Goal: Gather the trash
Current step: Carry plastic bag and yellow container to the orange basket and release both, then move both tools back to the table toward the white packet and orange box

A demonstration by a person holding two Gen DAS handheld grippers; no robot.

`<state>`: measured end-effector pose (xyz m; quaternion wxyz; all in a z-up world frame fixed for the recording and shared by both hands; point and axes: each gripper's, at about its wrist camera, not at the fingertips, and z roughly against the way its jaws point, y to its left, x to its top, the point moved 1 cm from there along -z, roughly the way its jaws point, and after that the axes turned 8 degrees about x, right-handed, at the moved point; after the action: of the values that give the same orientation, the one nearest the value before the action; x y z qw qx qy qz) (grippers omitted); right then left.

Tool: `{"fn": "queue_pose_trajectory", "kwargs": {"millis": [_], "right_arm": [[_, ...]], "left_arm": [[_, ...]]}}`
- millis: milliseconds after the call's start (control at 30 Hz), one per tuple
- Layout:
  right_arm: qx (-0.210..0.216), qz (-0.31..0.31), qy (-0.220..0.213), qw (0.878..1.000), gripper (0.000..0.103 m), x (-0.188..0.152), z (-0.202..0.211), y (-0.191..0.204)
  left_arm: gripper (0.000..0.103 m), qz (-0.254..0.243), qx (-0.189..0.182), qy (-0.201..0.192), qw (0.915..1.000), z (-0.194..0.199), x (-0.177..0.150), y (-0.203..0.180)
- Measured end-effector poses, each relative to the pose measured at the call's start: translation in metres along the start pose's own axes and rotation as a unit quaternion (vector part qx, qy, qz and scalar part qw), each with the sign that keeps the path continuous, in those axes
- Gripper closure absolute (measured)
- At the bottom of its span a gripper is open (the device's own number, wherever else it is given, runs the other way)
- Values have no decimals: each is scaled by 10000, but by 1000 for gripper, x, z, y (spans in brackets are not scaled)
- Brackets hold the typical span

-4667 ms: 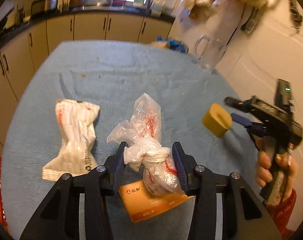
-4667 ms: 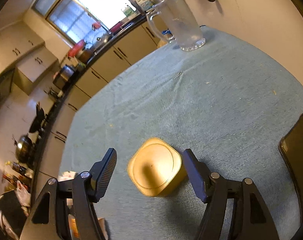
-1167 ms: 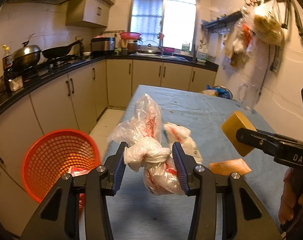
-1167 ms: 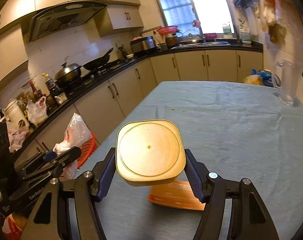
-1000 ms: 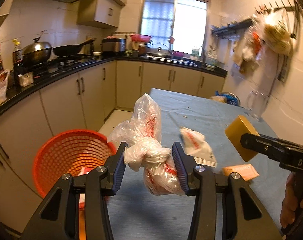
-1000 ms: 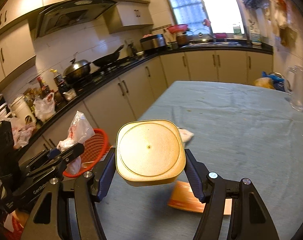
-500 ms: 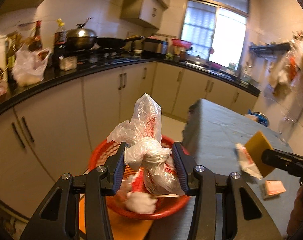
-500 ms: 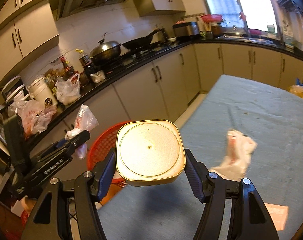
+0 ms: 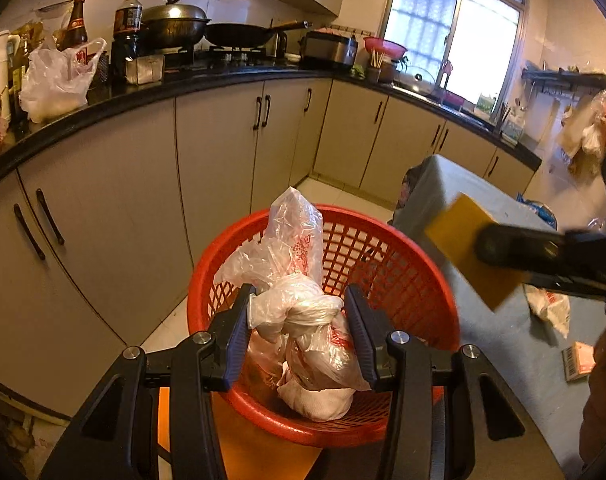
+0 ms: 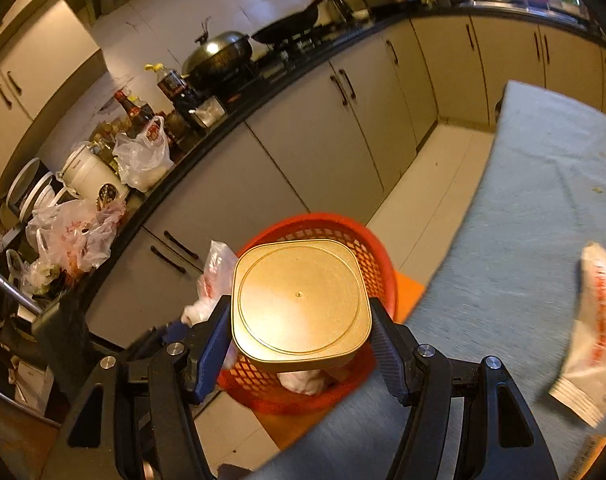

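Blue-clothed table (image 10: 543, 200), crumpled white wrapper (image 10: 591, 332) and small orange packet (image 9: 579, 366) lying on it

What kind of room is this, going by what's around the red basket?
Most likely a home kitchen: a lidded wok and a frying pan sit on the stove, cabinets run under a dark counter, and a table stands beside the red basket.

A home kitchen: beige base cabinets with dark handles (image 9: 219, 152) run under a black L-shaped countertop (image 9: 103, 98). On that countertop stand a lidded steel wok (image 9: 173, 26), a black frying pan (image 9: 243, 34) and dark sauce bottles (image 9: 78, 16); a bright window (image 9: 451, 36) rises behind its far end.
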<state>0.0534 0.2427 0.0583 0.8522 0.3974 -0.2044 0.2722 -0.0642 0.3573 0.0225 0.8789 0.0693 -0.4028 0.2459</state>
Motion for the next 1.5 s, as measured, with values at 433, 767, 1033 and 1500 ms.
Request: {"fn": "queue_pose_trajectory", "kwargs": {"millis": [433,767,1033,1500], "right_arm": [[-178,-277,301,9990,33,11,-51,-17],[-195,-328,404,9985,32,13,-61,-21],[-148,-267,203,9993,32,14,-44,-17],[0,-447,-335,9984,32,0,31,-25]], "left_arm": [[59,24,25,214,9998,-22,-8,6],[58,35,30,230,9997,-26,-7,5],[51,65,20,166,9998,-19,-6,3],[50,-128,-110,-95,9998,21,-4,-23]]}}
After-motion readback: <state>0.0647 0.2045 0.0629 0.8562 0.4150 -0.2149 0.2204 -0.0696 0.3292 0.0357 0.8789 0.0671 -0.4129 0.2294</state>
